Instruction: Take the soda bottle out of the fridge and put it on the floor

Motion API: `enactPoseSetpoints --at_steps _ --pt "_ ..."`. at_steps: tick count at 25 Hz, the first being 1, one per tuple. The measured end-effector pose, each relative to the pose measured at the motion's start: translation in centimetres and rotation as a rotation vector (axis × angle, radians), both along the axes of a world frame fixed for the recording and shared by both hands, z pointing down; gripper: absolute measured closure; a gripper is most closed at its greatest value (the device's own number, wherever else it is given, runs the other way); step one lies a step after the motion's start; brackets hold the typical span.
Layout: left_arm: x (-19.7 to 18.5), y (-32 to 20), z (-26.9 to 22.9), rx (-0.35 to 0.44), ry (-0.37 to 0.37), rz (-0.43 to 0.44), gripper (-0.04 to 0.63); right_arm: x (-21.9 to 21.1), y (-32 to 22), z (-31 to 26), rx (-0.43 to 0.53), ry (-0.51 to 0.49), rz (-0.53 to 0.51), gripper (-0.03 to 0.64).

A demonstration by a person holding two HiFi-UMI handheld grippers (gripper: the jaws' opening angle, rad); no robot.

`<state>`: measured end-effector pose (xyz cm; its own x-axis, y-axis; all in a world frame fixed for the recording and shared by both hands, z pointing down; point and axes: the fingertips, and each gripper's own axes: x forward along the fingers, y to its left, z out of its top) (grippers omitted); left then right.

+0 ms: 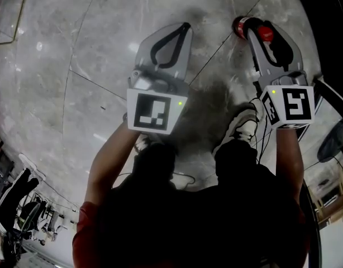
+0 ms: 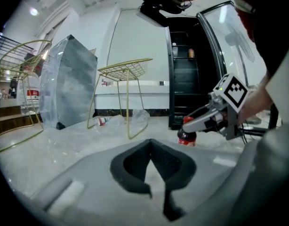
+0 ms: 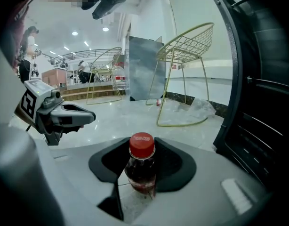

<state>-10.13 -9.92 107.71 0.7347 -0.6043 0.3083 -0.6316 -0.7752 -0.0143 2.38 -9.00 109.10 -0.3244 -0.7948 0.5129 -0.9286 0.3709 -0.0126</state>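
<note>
One soda bottle [image 3: 141, 166] clamped upright in right gripper [image 1: 260, 35]; left gripper [image 1: 185, 28] closed, empty.

No words clear enough to read
The soda bottle [image 3: 142, 166] has white writing on its red cap [image 3: 141, 144] and red label [image 3: 142, 185], but it is too small and blurry.

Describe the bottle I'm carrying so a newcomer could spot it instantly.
In front of the open black fridge, down near the marble floor, the right tongs are shut on the soda bottle. It stands upright, dark cola under a red cap, unlike the clear bottle lying by the gold wire chair.
</note>
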Motion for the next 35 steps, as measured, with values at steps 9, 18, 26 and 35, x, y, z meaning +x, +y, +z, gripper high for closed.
enactPoseSetpoints --at_steps 9,18,26,35 --pt "0.0 0.5 1.1 -0.004 -0.008 0.014 0.595 0.1 -0.4 0.0 0.092 -0.043 0.025 0.463" --pt "0.5 0.8 1.2 -0.008 -0.013 0.029 0.595 0.2 -0.2 -0.1 0.122 -0.052 0.04 0.462" --pt "0.3 0.7 1.3 -0.01 -0.012 0.022 0.595 0.1 -0.1 -0.1 0.139 -0.039 0.026 0.459" --pt "0.1 0.6 1.1 -0.016 -0.006 0.017 0.595 -0.5 -0.1 -2.2 0.2 -0.029 0.006 0.399"
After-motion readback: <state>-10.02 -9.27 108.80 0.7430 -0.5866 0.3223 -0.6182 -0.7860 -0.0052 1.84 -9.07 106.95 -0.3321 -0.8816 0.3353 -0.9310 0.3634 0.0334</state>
